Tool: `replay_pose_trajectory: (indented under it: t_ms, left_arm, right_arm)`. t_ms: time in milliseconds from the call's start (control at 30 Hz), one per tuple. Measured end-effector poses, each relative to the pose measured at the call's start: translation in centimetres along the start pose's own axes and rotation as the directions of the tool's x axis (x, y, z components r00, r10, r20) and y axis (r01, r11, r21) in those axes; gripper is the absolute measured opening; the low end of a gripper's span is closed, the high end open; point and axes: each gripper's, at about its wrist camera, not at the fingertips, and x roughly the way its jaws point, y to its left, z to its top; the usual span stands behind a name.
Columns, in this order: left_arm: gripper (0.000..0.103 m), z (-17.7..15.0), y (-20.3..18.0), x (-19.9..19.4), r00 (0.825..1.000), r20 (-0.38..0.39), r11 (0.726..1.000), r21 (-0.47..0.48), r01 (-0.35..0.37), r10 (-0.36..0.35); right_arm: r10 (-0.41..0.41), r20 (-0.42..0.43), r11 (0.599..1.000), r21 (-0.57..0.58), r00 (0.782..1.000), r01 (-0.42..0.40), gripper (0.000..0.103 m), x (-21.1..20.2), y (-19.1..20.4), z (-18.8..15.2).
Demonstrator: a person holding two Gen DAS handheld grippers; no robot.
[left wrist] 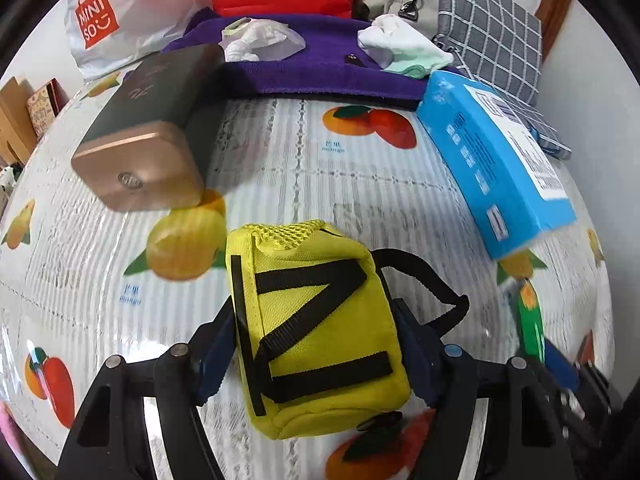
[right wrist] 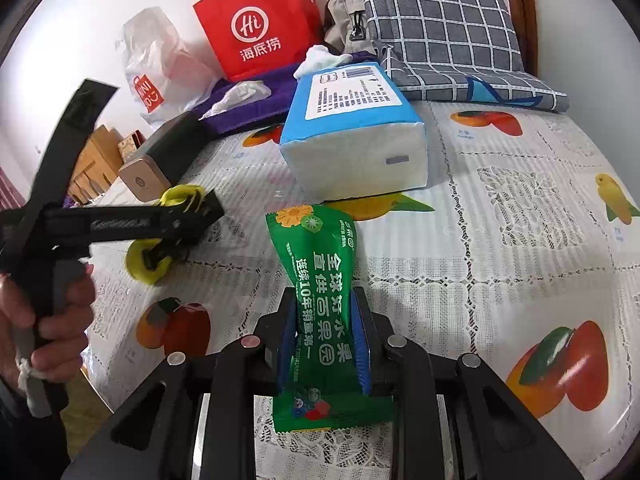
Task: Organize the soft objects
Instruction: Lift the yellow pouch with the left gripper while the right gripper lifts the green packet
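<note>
Both views bright, even daylight-type illumination; shadows soft, e.g. beside the dark box [left wrist: 160, 92] and under the blue tissue pack [right wrist: 356, 128]. Strong fisheye curvature bends the tablecloth [left wrist: 312, 168] pattern, with black vignette at corners. Motion blur at right edge of left wrist view; glare patches on glossy tablecloth near lower frame.

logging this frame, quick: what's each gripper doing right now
Left gripper: closed on the yellow pouch.
Right gripper: closed on the green snack packet.
</note>
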Motion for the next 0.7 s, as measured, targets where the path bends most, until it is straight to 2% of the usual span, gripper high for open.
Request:
replay_pose_trajectory:
  t_ms: [433, 700]
  left_arm:
    - [0.068, -3.2, 2.0, -1.9, 0.986, -0.041, 0.986, -0.026, 0.163, -0.164]
    - [0.068, -4.0, 3.4, -2.3, 0.97, -0.053, 0.971, -0.045, 0.234, -0.236]
  right_arm:
    - [-0.026, -0.046, 0.998, 0.06, 0.999, 0.028, 0.026, 0.0, 0.0, 0.4]
    - [-0.081, -0.079, 0.995, 0.046, 0.994, 0.085, 0.026, -0.2, 1.0, 0.4]
